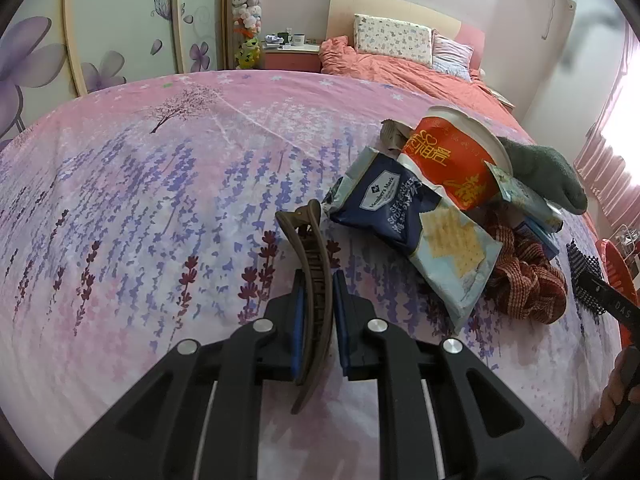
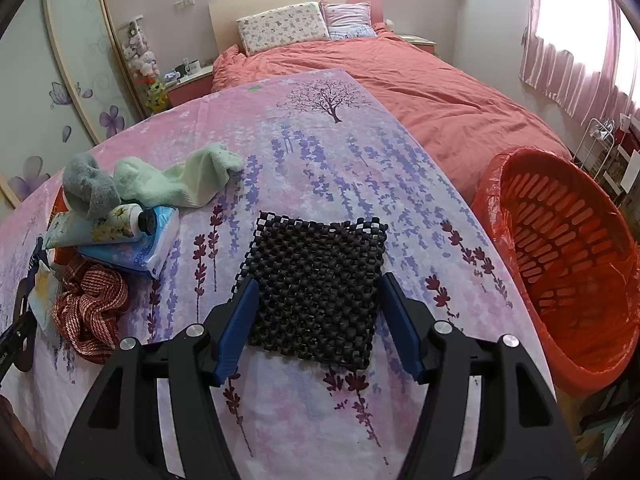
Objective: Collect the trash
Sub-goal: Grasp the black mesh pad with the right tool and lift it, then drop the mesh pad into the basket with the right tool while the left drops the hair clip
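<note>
Blue pads of the left gripper (image 1: 316, 300) are clenched on a brown hair clip (image 1: 310, 280), which stands on edge between the fingers, tip pointing away over the bed sheet (image 1: 140, 208). Right gripper (image 2: 316, 312): fingers spread, straddling a black beaded mat (image 2: 316, 280) that lies flat on the sheet; pads stand just off its side edges, nothing gripped.

Judgement: neither clip nor mat reads as trash. Trash proper sits in the pile: cracker bag (image 1: 424, 224) and red noodle cup (image 1: 448, 160), touching each other, mixed with a scrunchie (image 1: 524, 280), socks and a tube. Red bin (image 2: 560, 272) stands off the bed edge, right of the mat.

To do the step well: set the clip down clear of the pile without snagging the bag. Take the bag by its near free corner. Carry over the bin rim before releasing.
</note>
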### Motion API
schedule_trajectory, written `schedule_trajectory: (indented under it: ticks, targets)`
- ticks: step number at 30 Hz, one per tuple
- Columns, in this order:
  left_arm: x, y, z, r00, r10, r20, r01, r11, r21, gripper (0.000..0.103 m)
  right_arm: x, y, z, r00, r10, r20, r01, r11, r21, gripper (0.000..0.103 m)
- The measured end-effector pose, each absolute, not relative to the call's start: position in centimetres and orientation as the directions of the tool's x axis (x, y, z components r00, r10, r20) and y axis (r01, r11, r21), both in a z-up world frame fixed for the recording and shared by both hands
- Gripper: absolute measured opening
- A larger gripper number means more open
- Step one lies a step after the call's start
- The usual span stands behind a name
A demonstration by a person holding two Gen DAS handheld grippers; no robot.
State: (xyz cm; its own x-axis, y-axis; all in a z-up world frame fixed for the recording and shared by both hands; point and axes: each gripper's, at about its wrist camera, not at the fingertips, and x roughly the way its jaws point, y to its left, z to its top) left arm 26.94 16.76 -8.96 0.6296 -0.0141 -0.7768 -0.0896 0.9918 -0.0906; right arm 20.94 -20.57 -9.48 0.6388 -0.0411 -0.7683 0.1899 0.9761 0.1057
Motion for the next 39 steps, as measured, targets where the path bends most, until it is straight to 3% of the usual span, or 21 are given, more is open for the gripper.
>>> schedule_trajectory:
  ticks: [7,23,25,28,30,32,39]
  targets:
    - [27.1,15.8,-8.9,0.622,0.039,-0.782,-0.086,0.996,-0.018,0.016,21.0,-20.6,-9.5,0.638,-0.042,-0.769,0.190,0.976,0.104,0.063]
    - [27.4,15.8,-8.7,0.619,-0.029,-0.785,-0.046,0.996,-0.073,0.022,21.1,-20.5,-9.5,0.639,-0.042,-0.768,0.181,0.979,0.097,0.062]
    - [27.6,16.2,-8.6,0.616,-0.041,-0.787,-0.049,0.995,-0.089,0.019,20.9,-20.4,-9.5,0.641,-0.041,-0.767,0.178,0.979,0.097,0.059]
    - [27.8,16.2,-8.7,0.621,-0.031,-0.783,-0.042,0.996,-0.072,0.016,20.4,-20.3,-9.4,0.648,-0.023,-0.761,0.164,0.980,0.110,0.046]
    - [27.9,16.2,-8.8,0.628,-0.033,-0.778,-0.034,0.997,-0.069,0.015,20.2,-20.2,-9.3,0.654,0.010,-0.757,0.141,0.981,0.134,0.025]
    - [28.0,16.4,-8.8,0.631,-0.045,-0.774,-0.029,0.996,-0.081,0.014,20.0,-20.1,-9.3,0.655,0.044,-0.754,0.116,0.981,0.158,0.015]
    - [27.2,17.5,-8.6,0.638,-0.057,-0.768,-0.023,0.995,-0.094,0.013,18.5,-20.5,-9.2,0.661,0.093,-0.744,0.092,0.975,0.204,0.011]
